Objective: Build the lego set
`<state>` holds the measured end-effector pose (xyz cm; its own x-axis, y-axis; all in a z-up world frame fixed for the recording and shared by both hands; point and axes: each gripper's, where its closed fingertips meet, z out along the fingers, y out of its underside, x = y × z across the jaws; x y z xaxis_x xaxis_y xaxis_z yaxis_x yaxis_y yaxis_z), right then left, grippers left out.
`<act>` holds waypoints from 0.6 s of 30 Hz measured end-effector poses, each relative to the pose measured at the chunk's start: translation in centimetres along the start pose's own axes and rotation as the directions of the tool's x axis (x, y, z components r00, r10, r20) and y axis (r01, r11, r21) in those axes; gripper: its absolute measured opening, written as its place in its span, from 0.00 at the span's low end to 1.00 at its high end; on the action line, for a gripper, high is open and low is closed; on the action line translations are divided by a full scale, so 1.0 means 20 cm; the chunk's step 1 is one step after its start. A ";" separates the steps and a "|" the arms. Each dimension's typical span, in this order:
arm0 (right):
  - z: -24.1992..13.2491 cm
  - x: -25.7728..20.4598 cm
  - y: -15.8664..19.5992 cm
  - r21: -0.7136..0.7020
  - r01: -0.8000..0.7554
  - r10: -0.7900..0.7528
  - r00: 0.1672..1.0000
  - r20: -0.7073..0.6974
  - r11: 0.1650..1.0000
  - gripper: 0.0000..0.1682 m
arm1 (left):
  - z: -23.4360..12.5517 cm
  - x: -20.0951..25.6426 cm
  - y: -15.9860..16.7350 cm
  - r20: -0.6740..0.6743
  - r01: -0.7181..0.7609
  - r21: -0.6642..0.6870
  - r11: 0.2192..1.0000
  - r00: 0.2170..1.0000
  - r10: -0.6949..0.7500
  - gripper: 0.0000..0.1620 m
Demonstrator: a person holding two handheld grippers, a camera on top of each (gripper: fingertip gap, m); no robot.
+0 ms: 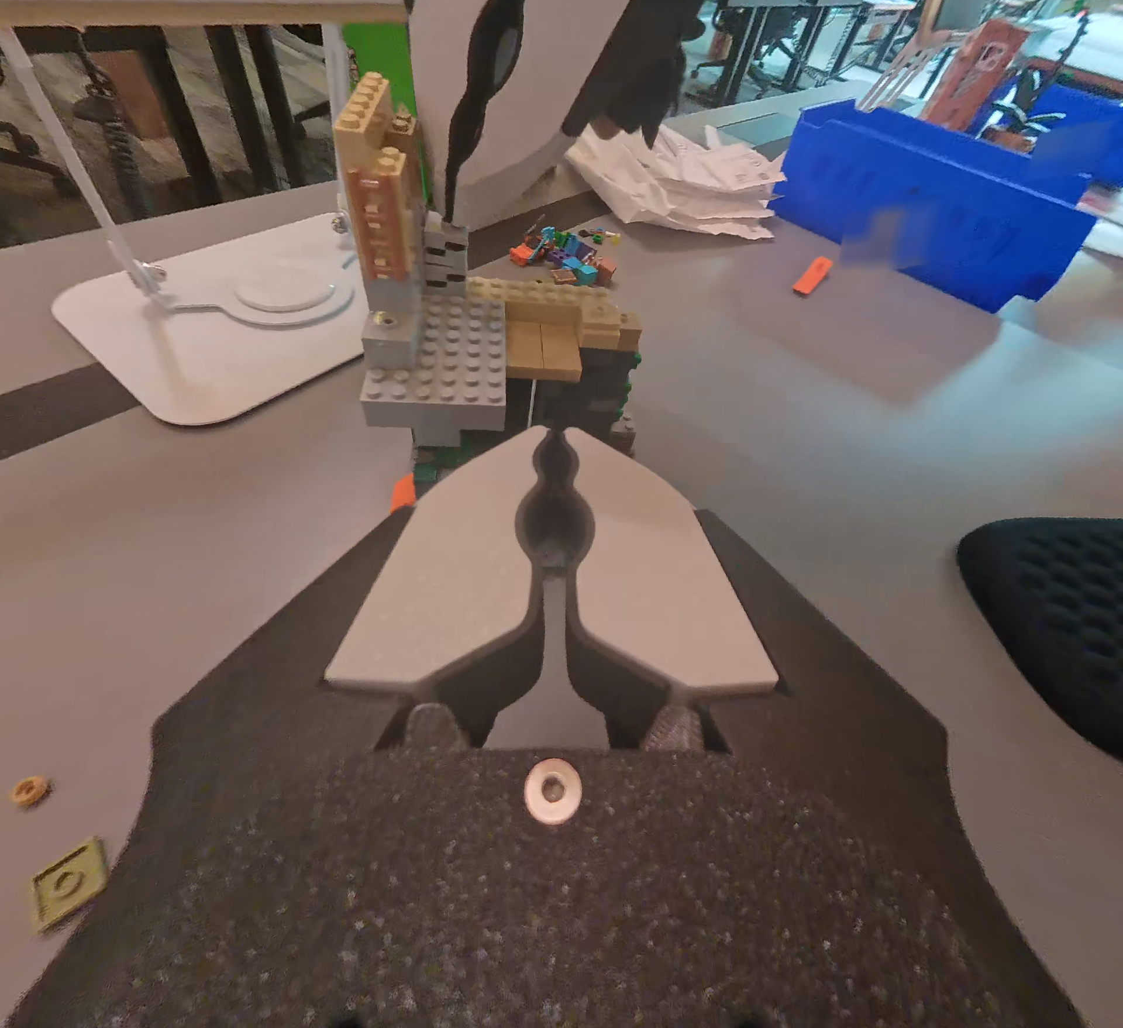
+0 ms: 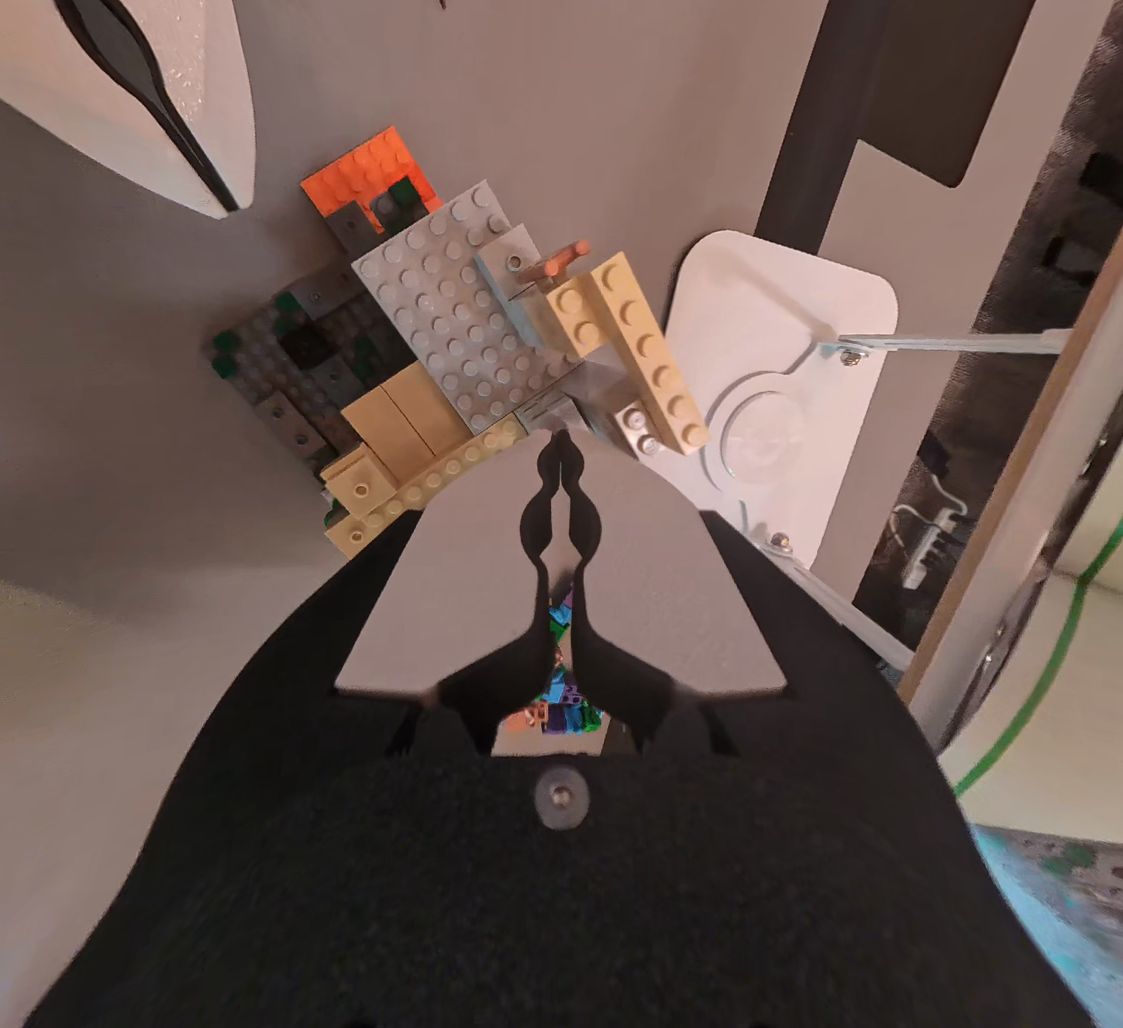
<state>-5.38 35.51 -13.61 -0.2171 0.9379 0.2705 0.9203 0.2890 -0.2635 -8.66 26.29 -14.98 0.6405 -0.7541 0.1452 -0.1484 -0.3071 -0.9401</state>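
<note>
Pressing the striped brick (image 1: 445, 259) with our closed right hand-held gripper (image 2: 559, 435), we brace the light, brittle build (image 1: 449, 357) low; left hand-held gripper (image 1: 553, 431) closed, empty.

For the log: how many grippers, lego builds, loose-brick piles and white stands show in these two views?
Grippers: 2 (left gripper, right gripper)
Lego build: 1
Loose-brick pile: 1
White stand: 1
Total: 5

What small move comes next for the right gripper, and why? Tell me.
Probably press the right gripper straight down: its closed tips sit atop the grey striped column beside the tan tower, and the column may not be fully seated.
</note>
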 end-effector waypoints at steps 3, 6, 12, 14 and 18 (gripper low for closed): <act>0.01 0.01 -0.01 -0.013 -0.016 0.017 0.999 0.037 1.000 0.00 | 0.00 0.00 0.01 0.003 -0.002 0.002 1.000 1.000 0.002 0.00; 0.01 0.02 -0.01 -0.035 -0.013 0.015 0.998 0.057 0.999 0.00 | 0.00 0.01 0.01 0.002 -0.014 0.004 1.000 1.000 0.014 0.00; 0.02 0.03 -0.01 -0.047 -0.020 0.024 0.996 0.086 0.999 0.00 | 0.00 0.03 0.01 -0.022 -0.014 0.007 1.000 1.000 0.014 0.00; 0.02 0.03 -0.01 -0.047 -0.020 0.024 0.996 0.089 0.999 0.00 | 0.01 0.04 0.01 -0.031 -0.011 0.007 1.000 0.999 0.011 0.00; 0.02 0.03 -0.01 -0.038 -0.007 0.010 0.997 0.074 0.999 0.00 | 0.01 0.04 0.01 -0.038 -0.010 0.008 1.000 0.999 0.010 0.00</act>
<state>-5.79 36.03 -13.73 -0.2317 0.9524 0.1982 0.9334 0.2751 -0.2303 -8.03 25.65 -15.12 0.6098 -0.7787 0.1475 -0.1489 -0.2954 -0.9437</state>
